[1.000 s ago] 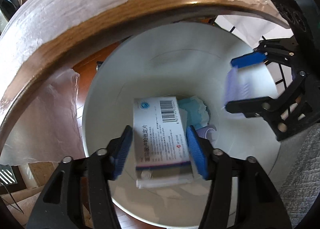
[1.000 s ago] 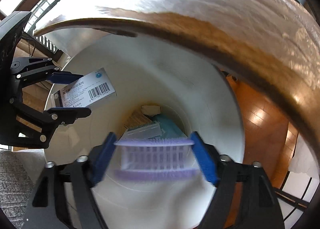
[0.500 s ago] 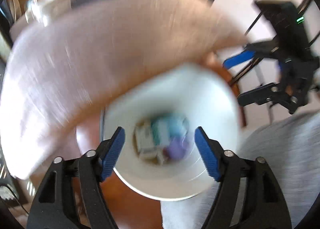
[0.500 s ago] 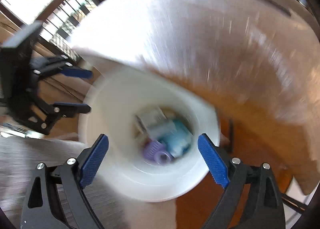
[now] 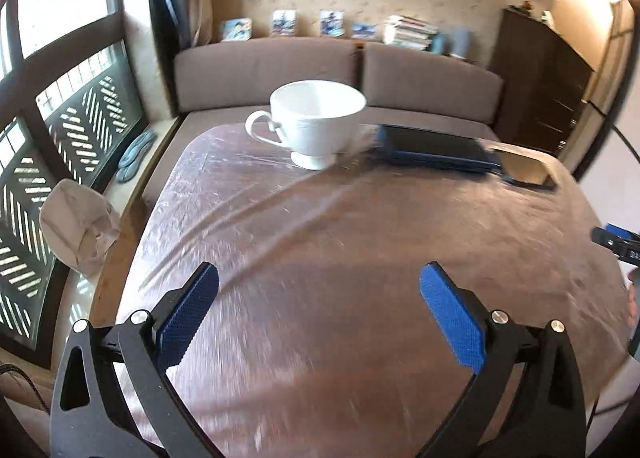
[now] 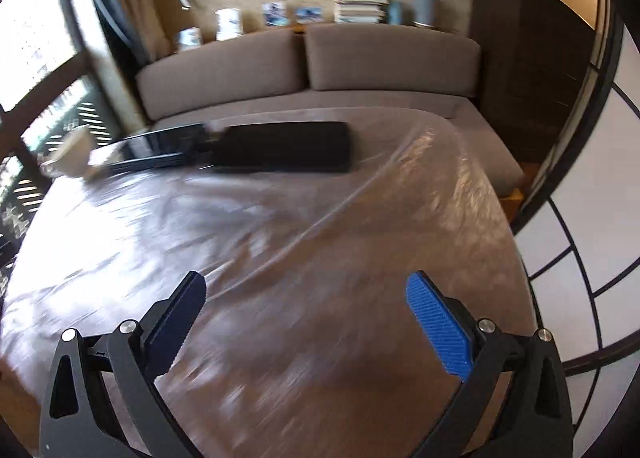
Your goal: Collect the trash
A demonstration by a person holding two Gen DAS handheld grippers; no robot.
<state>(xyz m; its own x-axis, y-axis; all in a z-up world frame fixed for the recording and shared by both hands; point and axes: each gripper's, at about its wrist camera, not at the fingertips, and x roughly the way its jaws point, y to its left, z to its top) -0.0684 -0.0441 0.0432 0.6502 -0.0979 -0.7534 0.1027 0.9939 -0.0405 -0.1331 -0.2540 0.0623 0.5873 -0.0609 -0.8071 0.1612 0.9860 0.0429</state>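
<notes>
Both grippers hang over the table [image 5: 360,218], which lies under a clear plastic sheet, and both are empty. The left gripper [image 5: 319,304] has its jaws spread wide, having just been opening, with nothing between them but bare sheet. The right gripper [image 6: 306,308] is likewise spread wide and holds nothing; its tip also shows at the right edge of the left wrist view.

No trash shows in either view, and no bin either. What stands on the table does not look like trash: a white cup [image 5: 318,124] near the far edge, a dark flat case [image 5: 432,148] just beside it to the right, and a phone [image 5: 528,172] at the far right corner. In the right wrist view a long black object [image 6: 280,146] lies along the far edge, too blurred to name. A crumpled pale cloth or bag [image 5: 78,228] hangs off the table's left edge; whether it counts as trash I cannot tell.

The step in hand looks like the search between drops: hands free, scanning for the next piece. The next move calls for sweeping the views over the table and its sides. If nothing turns up, the task may be close to done.
</notes>
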